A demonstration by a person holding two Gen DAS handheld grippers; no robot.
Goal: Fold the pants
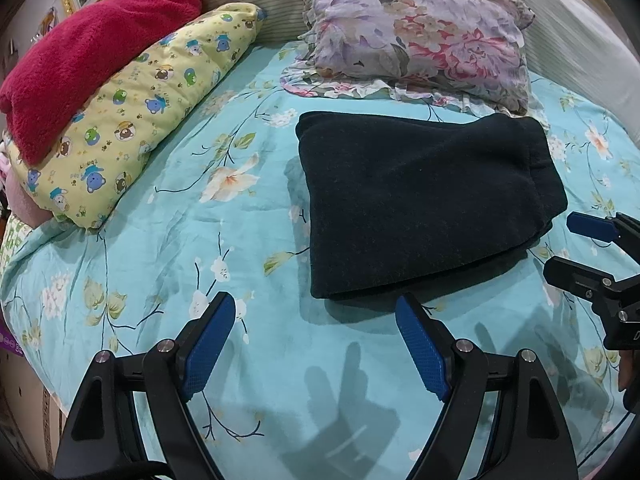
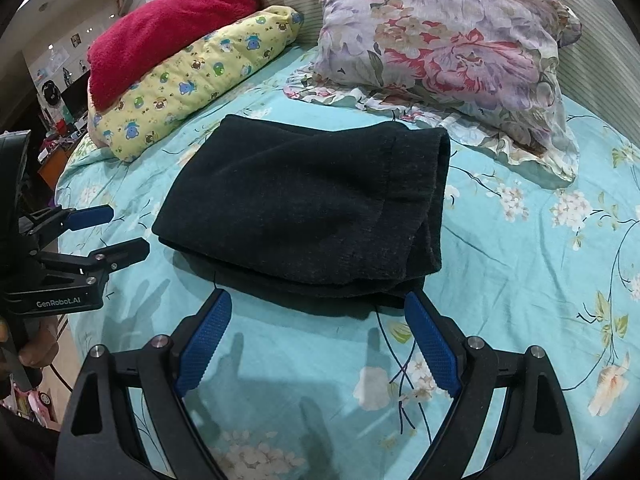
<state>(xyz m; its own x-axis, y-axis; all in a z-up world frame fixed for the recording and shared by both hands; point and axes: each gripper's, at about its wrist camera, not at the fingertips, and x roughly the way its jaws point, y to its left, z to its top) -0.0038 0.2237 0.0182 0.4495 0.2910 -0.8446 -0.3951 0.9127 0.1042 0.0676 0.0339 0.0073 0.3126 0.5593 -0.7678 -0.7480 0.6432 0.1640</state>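
Dark fleece pants (image 2: 304, 208) lie folded into a thick stack at the middle of the frame, on the turquoise floral sheet (image 2: 520, 280) below the flowered pillow (image 2: 440, 48).

Both your grippers hang wide and empty: the right gripper (image 2: 318, 340) sits just short of the stack's near edge, the left gripper (image 1: 316, 344) near its lower left corner. If you judge one more fold is needed, pinch all layers at the near edge together, lift evenly, and square the uneven lower right corner.

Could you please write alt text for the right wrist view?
Dark folded fleece pants lie on a turquoise floral bedsheet, just beyond the open right tongs. A floral pillow sits behind; the open left tongs hover at left.
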